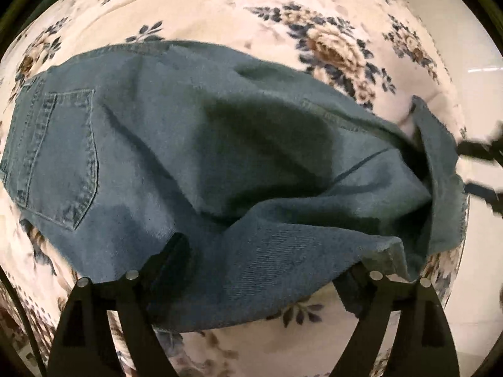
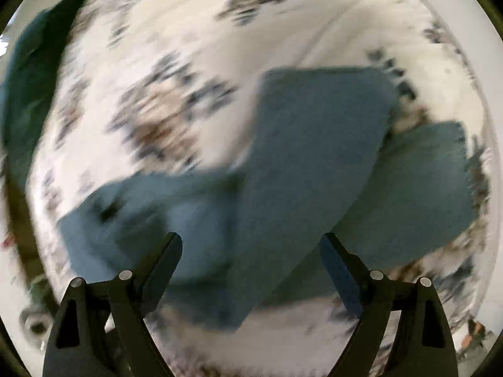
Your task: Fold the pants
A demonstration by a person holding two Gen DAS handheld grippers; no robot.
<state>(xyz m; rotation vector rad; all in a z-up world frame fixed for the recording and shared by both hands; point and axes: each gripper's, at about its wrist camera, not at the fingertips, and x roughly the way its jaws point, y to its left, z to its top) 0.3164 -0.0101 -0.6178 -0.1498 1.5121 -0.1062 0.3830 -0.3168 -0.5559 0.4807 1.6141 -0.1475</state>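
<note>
The left gripper (image 1: 264, 257) stands with its jaws spread wide, and a fold of the pants (image 1: 195, 144) drapes across the gap between them; the denim lies against or over both fingertips, but nothing is pinched. The right gripper (image 2: 251, 245) is likewise wide open above the cloth, gripping nothing. In the left wrist view its dark fingers (image 1: 478, 154) show at the far right edge, just beside a raised flap of denim; whether they touch it cannot be told. The blue jeans lie on a floral bedspread (image 1: 283, 19), seat to the left with a back pocket (image 1: 63, 157) facing up, the cloth rumpled and humped in the middle. In the right wrist view the two legs (image 2: 314, 144) lie crossed, one over the other, on the same floral cover (image 2: 195, 47). That view is heavily blurred, so seams and hems are hard to make out
</note>
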